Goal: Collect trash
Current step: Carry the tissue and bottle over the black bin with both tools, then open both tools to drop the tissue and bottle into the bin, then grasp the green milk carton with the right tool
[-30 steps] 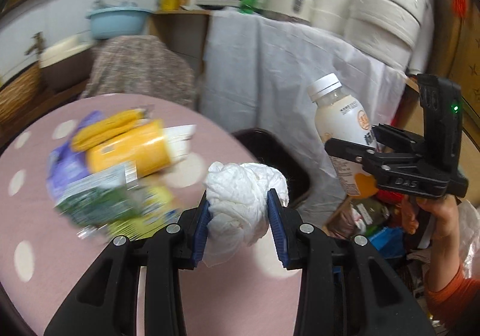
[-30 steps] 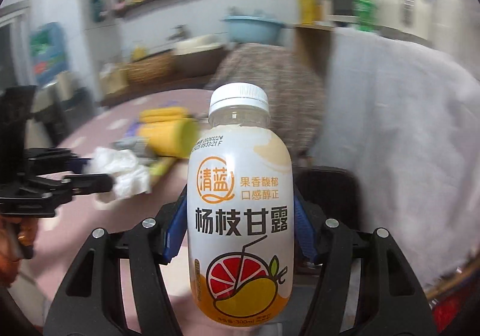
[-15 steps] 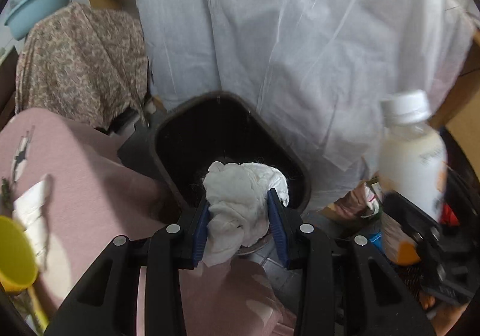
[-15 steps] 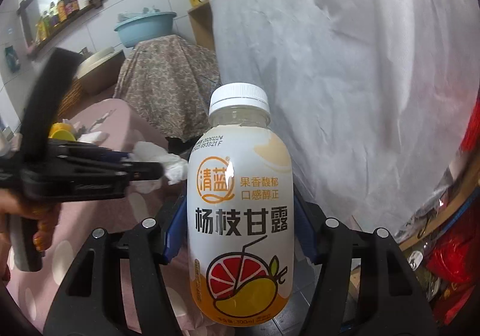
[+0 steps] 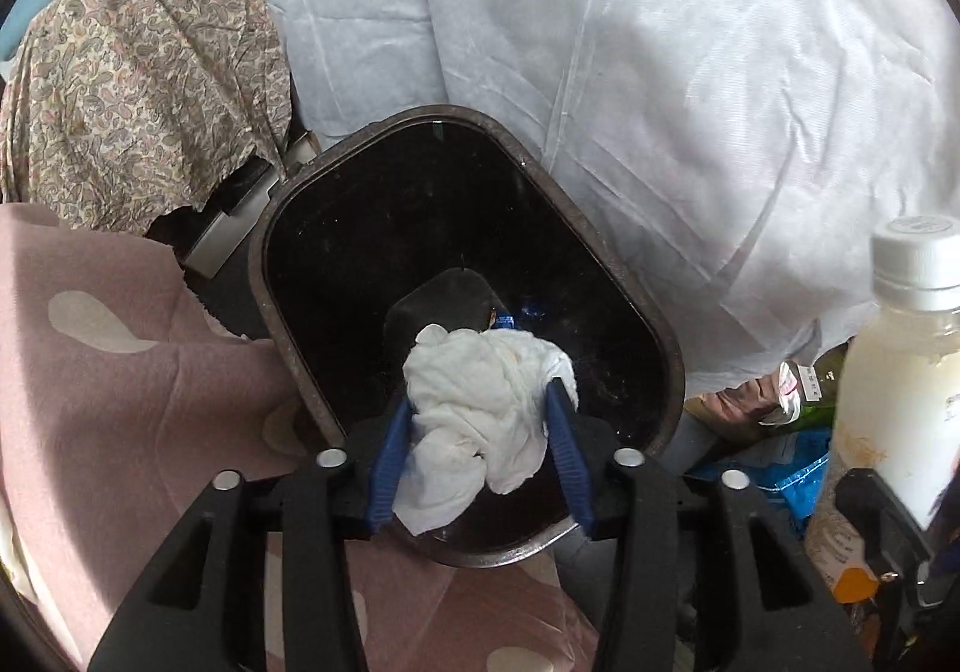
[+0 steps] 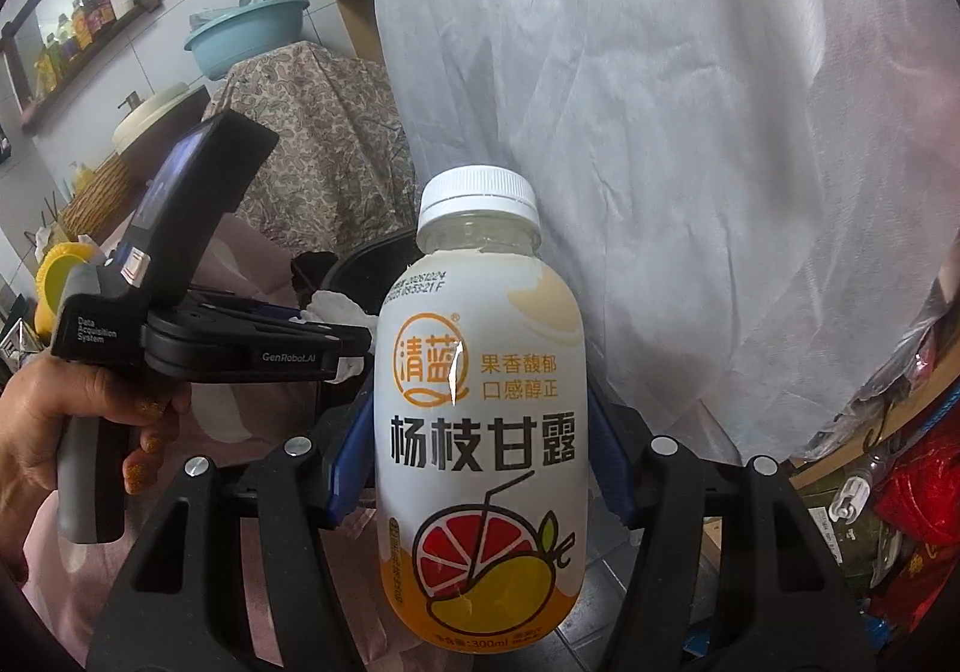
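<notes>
Tissue wad over the bin mouth, bottle waiting off to the right.

Left gripper [image 5: 480,450] is clamped on the crumpled tissue [image 5: 480,420], with the open bin [image 5: 630,306] straight ahead of and below the jaws; judged nearer, so it drops first. Right gripper [image 6: 480,468] grips the upright bottle [image 6: 480,414], long axis vertical, the bin left of and beyond its jaws. Bin bottom is dark and hard to read; bottle hides most of the bin in the right view.
</notes>
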The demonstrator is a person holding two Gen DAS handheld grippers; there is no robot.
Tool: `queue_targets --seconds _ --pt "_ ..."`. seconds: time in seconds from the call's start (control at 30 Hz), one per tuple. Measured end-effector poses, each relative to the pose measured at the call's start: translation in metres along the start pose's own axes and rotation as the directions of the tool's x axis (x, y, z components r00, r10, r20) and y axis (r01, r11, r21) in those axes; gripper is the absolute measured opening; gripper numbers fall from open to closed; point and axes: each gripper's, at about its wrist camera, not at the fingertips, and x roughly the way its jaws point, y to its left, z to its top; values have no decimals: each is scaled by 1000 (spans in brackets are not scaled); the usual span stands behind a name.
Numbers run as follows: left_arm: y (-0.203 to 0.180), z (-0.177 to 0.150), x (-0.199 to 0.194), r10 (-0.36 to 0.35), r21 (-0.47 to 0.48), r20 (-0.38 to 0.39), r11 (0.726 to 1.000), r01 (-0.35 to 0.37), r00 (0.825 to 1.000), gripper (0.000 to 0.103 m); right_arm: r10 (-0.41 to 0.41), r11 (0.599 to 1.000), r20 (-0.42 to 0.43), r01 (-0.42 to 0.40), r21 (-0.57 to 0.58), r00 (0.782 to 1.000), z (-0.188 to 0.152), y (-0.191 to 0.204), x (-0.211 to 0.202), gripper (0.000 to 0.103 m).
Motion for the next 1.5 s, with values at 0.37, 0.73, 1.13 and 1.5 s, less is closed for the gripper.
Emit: queue_targets --seconds 0.37,0.73,1.13,1.5 --pt "20 -17 -104 -32 -9 240 999 35 970 75 58 998 -116 -61 -23 992 29 21 75 62" --pt "70 -114 -217 -28 -50 481 997 60 876 85 -39 976 -492 -71 -204 870 30 88 238 62" --pt "124 -185 -257 91 -190 547 982 17 832 86 -205 962 -700 10 -273 684 5 83 335 62" --pt "153 -215 -271 103 -243 572 969 48 814 86 -196 971 -688 37 -238 698 9 79 338 78"
